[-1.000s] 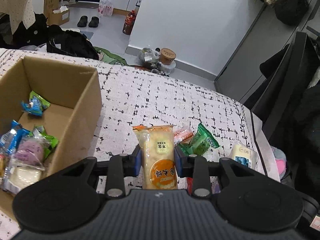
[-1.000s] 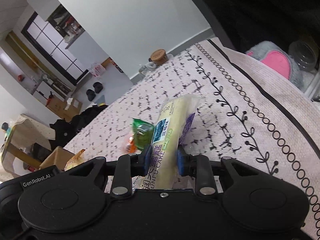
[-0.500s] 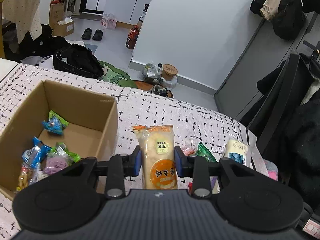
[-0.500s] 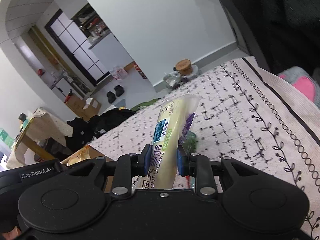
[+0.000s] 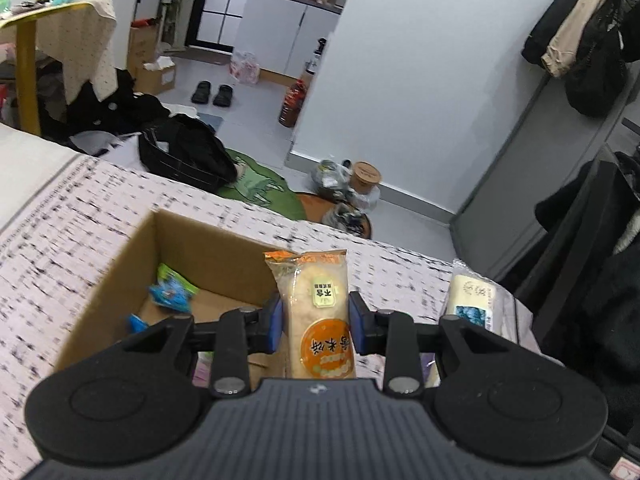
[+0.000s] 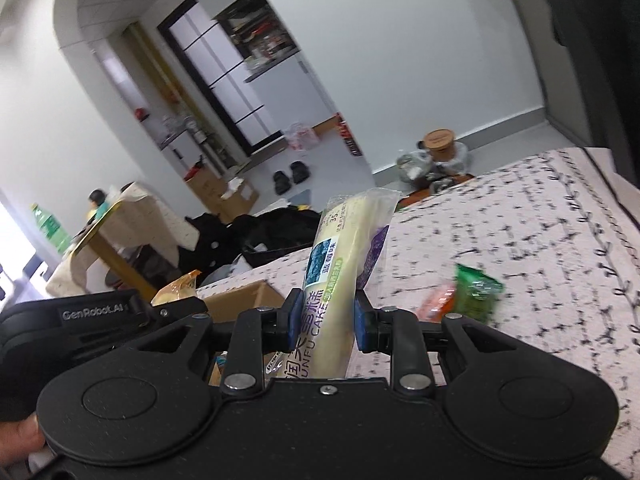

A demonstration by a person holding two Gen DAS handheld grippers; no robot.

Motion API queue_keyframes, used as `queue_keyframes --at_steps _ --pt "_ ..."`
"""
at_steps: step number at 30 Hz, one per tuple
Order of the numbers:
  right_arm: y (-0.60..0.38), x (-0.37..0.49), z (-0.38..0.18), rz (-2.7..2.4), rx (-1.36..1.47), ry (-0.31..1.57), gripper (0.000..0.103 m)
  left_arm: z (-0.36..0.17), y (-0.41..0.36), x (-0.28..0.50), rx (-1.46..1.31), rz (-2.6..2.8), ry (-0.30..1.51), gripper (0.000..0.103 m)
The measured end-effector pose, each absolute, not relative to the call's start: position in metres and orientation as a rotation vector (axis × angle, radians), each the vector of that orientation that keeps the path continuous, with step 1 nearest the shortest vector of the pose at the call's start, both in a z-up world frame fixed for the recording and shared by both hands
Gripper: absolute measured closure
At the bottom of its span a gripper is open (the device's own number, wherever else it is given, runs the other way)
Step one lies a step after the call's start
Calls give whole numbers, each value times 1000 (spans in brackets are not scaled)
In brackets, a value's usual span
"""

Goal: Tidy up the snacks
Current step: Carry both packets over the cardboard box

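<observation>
Patterned bedspread under me, cardboard box on it; my left gripper fingers clamp the orange rice cake pack above the box (right gripper pinches the cream cake pack)

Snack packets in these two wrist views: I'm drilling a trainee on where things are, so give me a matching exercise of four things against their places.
Things:
1. orange-label rice cake
2. blueberry cake packet
3. blue candy wrapper
4. green packet

Places:
A. lying on the patterned cloth
B. inside the cardboard box
C. in the left gripper
D. in the right gripper

Pairs: 1-C, 2-D, 3-B, 4-A
</observation>
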State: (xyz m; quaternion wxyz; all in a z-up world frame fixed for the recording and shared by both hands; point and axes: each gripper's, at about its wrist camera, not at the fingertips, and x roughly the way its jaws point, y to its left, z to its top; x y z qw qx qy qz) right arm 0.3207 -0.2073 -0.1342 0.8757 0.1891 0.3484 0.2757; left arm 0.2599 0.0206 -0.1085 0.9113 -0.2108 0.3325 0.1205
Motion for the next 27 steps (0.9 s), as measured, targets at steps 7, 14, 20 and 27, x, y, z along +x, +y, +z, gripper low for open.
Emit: queue_keyframes --at_steps 7,14,20,27 --pt "-184 317 -130 625 375 734 78 -99 52 255 -415 293 675 71" --pt "-157 316 -130 675 356 761 78 -97 71 249 -412 317 672 71" --pt "-135 314 -129 705 313 785 78 -104 86 243 -424 332 690 71" --pt "-116 311 -131 716 281 809 79 -108 102 240 -438 342 703 71"
